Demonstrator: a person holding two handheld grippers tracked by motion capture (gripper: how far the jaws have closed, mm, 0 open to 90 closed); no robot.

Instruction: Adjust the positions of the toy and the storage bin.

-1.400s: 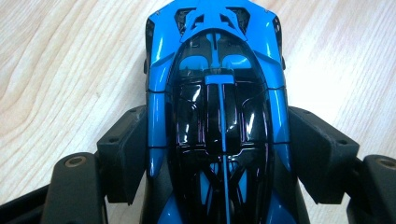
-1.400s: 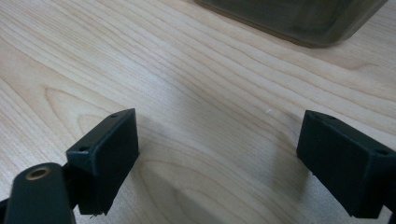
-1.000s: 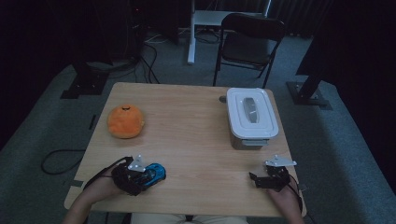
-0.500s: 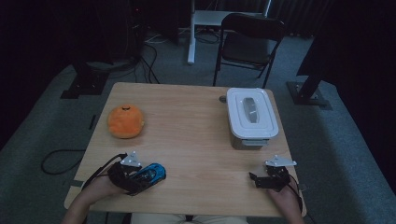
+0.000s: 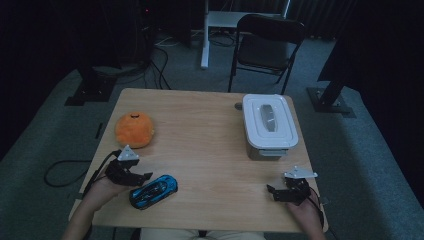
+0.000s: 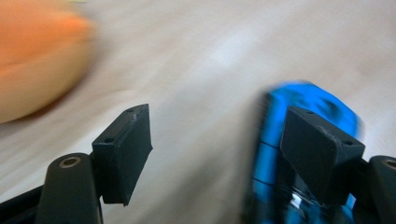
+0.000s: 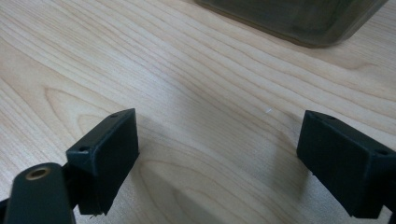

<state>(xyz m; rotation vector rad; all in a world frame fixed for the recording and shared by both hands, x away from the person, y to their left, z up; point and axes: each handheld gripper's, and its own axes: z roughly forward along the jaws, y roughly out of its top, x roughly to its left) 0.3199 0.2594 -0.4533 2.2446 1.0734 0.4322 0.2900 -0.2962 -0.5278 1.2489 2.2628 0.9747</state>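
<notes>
Left claw [image 5: 136,176] beside the blue toy car [image 5: 153,191].
We see its jaws apart, empty, the car lying free on the bench [image 5: 210,150] near its front edge; right claw [image 5: 280,192] rests wide open, empty.

I work at a light wooden table [image 5: 210,130] standing on grey carpet [image 5: 60,135] in a dim room. Beyond its far edge a black folding chair [image 5: 267,47] faces me, with a white desk [image 5: 225,20] behind it. Dark stand bases [image 5: 90,90] rest on the carpet at both sides, and black cables [image 5: 165,65] trail across it; the far wall is lost in darkness
</notes>
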